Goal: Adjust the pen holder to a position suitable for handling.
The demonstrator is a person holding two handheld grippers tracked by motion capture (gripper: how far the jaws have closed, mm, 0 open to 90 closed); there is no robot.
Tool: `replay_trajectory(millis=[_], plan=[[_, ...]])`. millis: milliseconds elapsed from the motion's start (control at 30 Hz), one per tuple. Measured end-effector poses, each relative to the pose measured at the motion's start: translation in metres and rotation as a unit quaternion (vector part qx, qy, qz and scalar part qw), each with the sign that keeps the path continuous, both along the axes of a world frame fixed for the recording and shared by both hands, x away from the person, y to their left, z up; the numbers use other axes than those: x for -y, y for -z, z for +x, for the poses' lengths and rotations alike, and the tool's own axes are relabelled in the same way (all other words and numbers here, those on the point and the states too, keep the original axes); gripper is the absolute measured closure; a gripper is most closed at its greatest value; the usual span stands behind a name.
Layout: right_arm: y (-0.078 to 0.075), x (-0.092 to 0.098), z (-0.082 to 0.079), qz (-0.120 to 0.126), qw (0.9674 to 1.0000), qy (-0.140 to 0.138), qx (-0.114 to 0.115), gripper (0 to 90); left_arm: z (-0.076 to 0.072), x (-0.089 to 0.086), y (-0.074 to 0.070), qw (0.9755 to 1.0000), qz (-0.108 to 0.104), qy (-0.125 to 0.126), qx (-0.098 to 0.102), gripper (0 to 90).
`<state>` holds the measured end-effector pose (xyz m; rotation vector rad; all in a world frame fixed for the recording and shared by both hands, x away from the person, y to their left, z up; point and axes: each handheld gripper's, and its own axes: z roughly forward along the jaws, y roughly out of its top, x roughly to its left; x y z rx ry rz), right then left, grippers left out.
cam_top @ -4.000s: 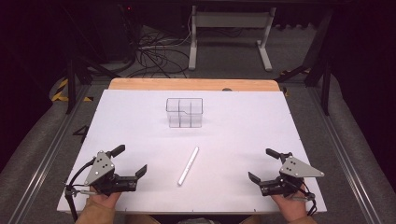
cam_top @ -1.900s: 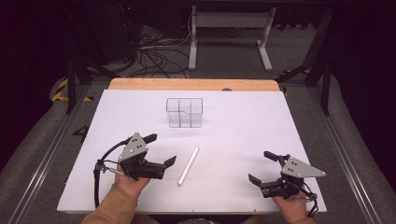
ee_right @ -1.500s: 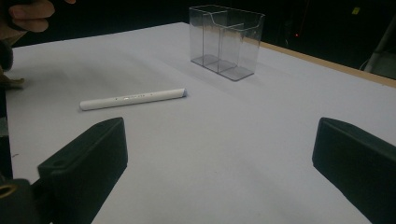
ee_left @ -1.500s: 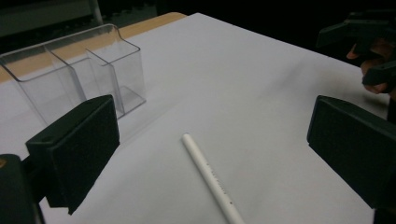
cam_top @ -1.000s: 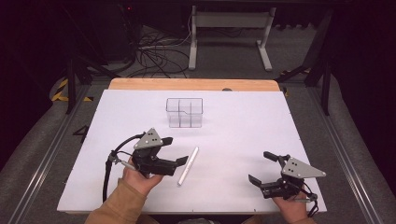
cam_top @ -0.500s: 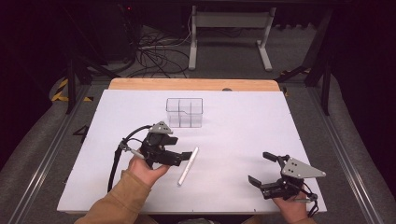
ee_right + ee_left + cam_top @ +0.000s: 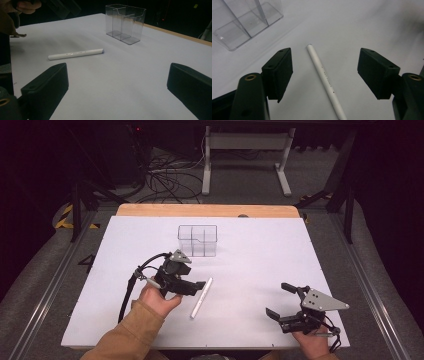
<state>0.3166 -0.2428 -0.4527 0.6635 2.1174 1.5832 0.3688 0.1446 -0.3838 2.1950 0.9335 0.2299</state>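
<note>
The left tongs (image 7: pixel 200 286) hang over the middle of the bench (image 7: pixel 260 245), a little toward its near edge, with their tips at the white pen (image 7: pixel 201 297) that lies flat on the white surface. In the left gripper view the pen (image 7: pixel 325 80) runs lengthways up the gap between the two black jaws, with bare bench on either side of it, so neither pad touches it; the jaws have just been closing in, yet they stand apart and grip nothing. The pen lies at a slant in the high view, one end nearer the far edge and the other nearer the person, with a bluish tip that shows in the right gripper view (image 7: pixel 75 54). Beyond it, toward the far edge and about halfway along the bench, stands a clear plastic organiser (image 7: pixel 197 240), upright, split into compartments and apart from the pen; the same box sits at the top left corner of the left gripper view (image 7: pixel 244 22) and behind the pen in the right gripper view (image 7: pixel 125 23). The right tongs (image 7: pixel 280 301) rest low near the bench's near right corner, held in the person's right hand (image 7: pixel 315 342), well apart from the pen. Their jaws are spread wide with only bare bench between them. The left hand (image 7: pixel 157 297) comes out of a tan sleeve (image 7: pixel 127 335) at the near edge.
</note>
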Motion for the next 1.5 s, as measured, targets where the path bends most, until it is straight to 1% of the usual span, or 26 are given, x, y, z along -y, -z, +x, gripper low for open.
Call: replay_trajectory(millis=[33, 67, 133, 167, 200, 267, 300, 333, 400, 467, 533, 600, 667, 833, 933, 967, 1067, 1100, 1133, 1167, 1233, 1333, 1400, 1433, 1467, 1500], plan=[[0.000, 0.000, 0.000, 0.000, 1.0000, 0.000, 0.000, 4.0, 0.001, 0.001, 0.000, 0.9999, -0.002, -0.001, -0.015, 30.9], [0.000, 0.000, 0.000, 0.000, 1.0000, 0.000, 0.000, 4.0, 0.001, 0.001, 0.000, 0.9999, -0.002, -0.001, -0.015, 32.2], [0.000, 0.000, 0.000, 0.001, 1.0000, -0.001, 0.000, 3.9, 0.003, 0.002, 0.000, 0.9994, -0.003, -0.008, -0.033, 33.5], [0.000, -0.001, 0.000, 0.001, 1.0000, -0.001, 0.000, 4.0, 0.005, 0.004, 0.002, 0.9988, -0.001, -0.012, -0.047, 34.0], [0.000, -0.001, 0.000, 0.001, 1.0000, -0.001, 0.001, 3.9, 0.006, 0.005, 0.003, 0.9986, 0.002, -0.011, -0.052, 34.6], [0.000, -0.001, 0.000, 0.001, 1.0000, -0.001, 0.001, 3.9, 0.007, 0.007, 0.004, 0.9984, 0.006, -0.009, -0.056, 34.8], [0.000, -0.001, 0.001, 0.002, 1.0000, -0.002, 0.001, 3.9, 0.008, 0.010, 0.007, 0.9980, 0.018, -0.008, -0.059, 35.1], [0.000, -0.001, 0.001, 0.003, 1.0000, -0.002, 0.001, 3.9, 0.008, 0.010, 0.007, 0.9980, 0.018, -0.008, -0.059, 35.4], [0.000, -0.002, 0.001, 0.003, 1.0000, -0.004, 0.001, 4.0, 0.011, 0.013, 0.010, 0.9977, 0.031, -0.011, -0.060, 36.0], [-0.001, -0.002, 0.002, 0.000, 1.0000, -0.004, 0.001, 3.9, 0.014, 0.015, 0.013, 0.9970, 0.039, -0.015, -0.065, 36.6], [-0.001, -0.002, 0.002, 0.000, 1.0000, -0.005, 0.001, 3.9, 0.018, 0.016, 0.017, 0.9962, 0.042, -0.019, -0.074, 36.9], [-0.001, -0.003, 0.003, 0.000, 1.0000, -0.005, 0.001, 3.9, 0.021, 0.019, 0.020, 0.9948, 0.042, -0.019, -0.091, 37.1], [-0.001, -0.003, 0.004, 0.001, 1.0000, -0.006, 0.001, 4.0, 0.023, 0.020, 0.022, 0.9936, 0.041, -0.019, -0.103, 37.3], [0.000, -0.004, 0.004, 0.000, 1.0000, -0.008, 0.001, 4.0, 0.026, 0.025, 0.027, 0.9925, 0.045, -0.020, -0.112, 38.2], [-0.001, -0.003, 0.004, 0.000, 1.0000, -0.007, 0.001, 4.0, 0.027, 0.028, 0.031, 0.9914, 0.056, -0.019, -0.117, 38.8], [0.000, -0.003, 0.004, 0.000, 1.0000, -0.007, 0.001, 4.0, 0.027, 0.029, 0.033, 0.9907, 0.064, -0.017, -0.119, 39.0], [0.000, -0.004, 0.004, 0.000, 1.0000, -0.008, 0.000, 4.0, 0.028, 0.031, 0.035, 0.9900, 0.068, -0.014, -0.122, 39.1], [0.000, -0.004, 0.004, 0.000, 1.0000, -0.008, -0.001, 4.0, 0.028, 0.032, 0.036, 0.9899, 0.072, -0.013, -0.121, 39.1], [0.000, -0.004, 0.004, -0.001, 1.0000, -0.008, -0.001, 4.0, 0.028, 0.033, 0.036, 0.9894, 0.074, -0.014, -0.124, 39.3], [0.000, -0.004, 0.004, -0.001, 1.0000, -0.008, -0.001, 4.0, 0.029, 0.034, 0.038, 0.9889, 0.080, -0.014, -0.125, 39.4], [0.000, -0.004, 0.004, -0.001, 1.0000, -0.008, -0.001, 4.0, 0.029, 0.035, 0.039, 0.9887, 0.084, -0.014, -0.124, 39.5], [0.000, -0.004, 0.004, 0.000, 1.0000, -0.009, -0.002, 4.0, 0.030, 0.037, 0.042, 0.9869, 0.092, -0.013, -0.132, 39.7], [0.000, -0.004, 0.005, -0.002, 0.9999, -0.010, -0.003, 4.0, 0.030, 0.038, 0.043, 0.9860, 0.101, -0.015, -0.132, 39.6], [0.001, -0.004, 0.005, -0.002, 1.0000, -0.009, -0.004, 4.0, 0.029, 0.040, 0.045, 0.9849, 0.104, -0.015, -0.137, 39.6], [0.000, -0.004, 0.005, -0.004, 0.9999, -0.008, -0.005, 4.0, 0.029, 0.040, 0.045, 0.9849, 0.104, -0.015, -0.137, 39.6], [0.001, -0.004, 0.005, -0.002, 0.9999, -0.009, -0.006, 4.0, 0.029, 0.040, 0.046, 0.9840, 0.109, -0.013, -0.140, 39.6]])
